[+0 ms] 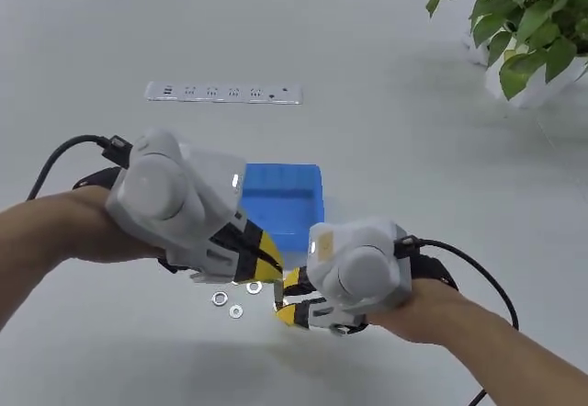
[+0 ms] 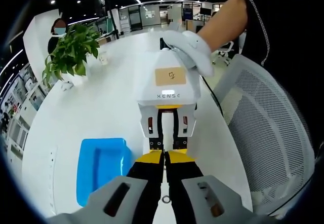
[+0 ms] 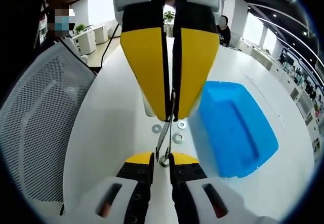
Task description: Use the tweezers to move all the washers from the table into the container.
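Left tool, thin metal tweezers, round washers

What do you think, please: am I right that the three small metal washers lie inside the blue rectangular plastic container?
Not quite: the three small metal washers lie on the white table beside the blue rectangular plastic container, not inside it, as the right gripper view shows.
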The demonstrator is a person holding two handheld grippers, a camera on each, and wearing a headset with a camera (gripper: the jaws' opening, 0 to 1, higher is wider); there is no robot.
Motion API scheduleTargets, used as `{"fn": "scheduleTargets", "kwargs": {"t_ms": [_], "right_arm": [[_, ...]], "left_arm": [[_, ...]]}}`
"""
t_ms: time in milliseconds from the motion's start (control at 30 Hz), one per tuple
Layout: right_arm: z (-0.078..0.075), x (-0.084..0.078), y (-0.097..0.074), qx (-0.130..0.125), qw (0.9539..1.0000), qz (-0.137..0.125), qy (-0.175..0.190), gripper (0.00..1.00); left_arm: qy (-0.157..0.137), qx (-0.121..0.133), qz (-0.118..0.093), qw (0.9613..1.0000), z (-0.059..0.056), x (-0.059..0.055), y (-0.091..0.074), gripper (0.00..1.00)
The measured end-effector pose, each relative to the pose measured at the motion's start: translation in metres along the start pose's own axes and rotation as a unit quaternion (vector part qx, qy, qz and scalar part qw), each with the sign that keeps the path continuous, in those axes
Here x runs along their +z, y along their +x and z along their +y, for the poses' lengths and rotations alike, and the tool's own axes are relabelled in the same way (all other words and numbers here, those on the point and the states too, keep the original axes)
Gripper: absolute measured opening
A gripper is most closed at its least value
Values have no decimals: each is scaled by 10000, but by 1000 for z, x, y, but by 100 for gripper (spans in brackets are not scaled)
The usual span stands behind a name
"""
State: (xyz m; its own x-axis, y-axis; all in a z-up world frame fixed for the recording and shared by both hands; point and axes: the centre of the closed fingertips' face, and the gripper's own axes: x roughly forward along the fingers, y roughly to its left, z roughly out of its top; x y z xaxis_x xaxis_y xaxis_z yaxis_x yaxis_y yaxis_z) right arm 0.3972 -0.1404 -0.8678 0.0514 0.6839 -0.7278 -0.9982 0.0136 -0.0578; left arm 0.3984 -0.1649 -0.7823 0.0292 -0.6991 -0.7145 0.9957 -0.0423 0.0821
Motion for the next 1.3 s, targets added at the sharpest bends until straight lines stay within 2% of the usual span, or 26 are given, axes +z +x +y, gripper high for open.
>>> {"fn": "scheduleTargets", "kwargs": {"t_ms": [300, 867, 1300], "right_arm": [[-1, -1, 0, 16, 9999, -2, 145, 11], [1, -1, 0, 50, 9998, 56, 166, 9], [-1, 13, -12, -11, 10000, 25, 92, 9]], "left_arm": [[-9, -23, 5, 10000, -2, 0, 0, 5], [17, -7, 91, 10000, -2, -2, 0, 5], [77, 84, 80, 9999, -1, 9, -15, 5]]}}
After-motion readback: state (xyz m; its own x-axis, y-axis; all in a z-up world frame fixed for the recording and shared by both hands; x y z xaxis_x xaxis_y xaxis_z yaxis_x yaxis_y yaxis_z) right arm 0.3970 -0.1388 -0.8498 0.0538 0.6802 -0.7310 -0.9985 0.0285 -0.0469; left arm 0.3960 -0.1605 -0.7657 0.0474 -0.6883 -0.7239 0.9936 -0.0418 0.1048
